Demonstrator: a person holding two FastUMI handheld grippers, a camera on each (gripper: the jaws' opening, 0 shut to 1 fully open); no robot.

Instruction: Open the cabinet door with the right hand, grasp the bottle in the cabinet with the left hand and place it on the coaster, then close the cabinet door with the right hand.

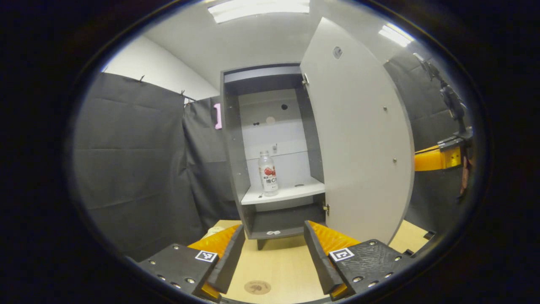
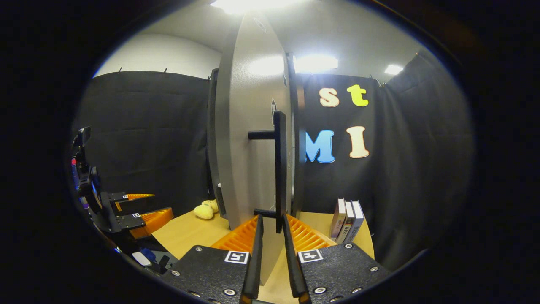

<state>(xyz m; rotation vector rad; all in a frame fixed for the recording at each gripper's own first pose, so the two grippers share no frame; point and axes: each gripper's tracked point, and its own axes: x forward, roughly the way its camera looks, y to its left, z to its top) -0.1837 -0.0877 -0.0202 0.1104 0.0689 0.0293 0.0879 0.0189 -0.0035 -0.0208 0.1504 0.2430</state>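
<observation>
Door-opening looks done: the cabinet door (image 1: 358,139) stands swung wide, and the right tool (image 2: 272,236) has its fingers narrowed around the lower end of the black door handle (image 2: 280,169), though whether both press on it I cannot tell. The bottle (image 1: 268,173) stands upright on the cabinet's white shelf (image 1: 291,192), untouched. The left tool (image 1: 274,257) hangs released, well short of the cabinet, over the bench (image 1: 274,266) near the round coaster (image 1: 257,287). Grasping, placing and closing remain.
</observation>
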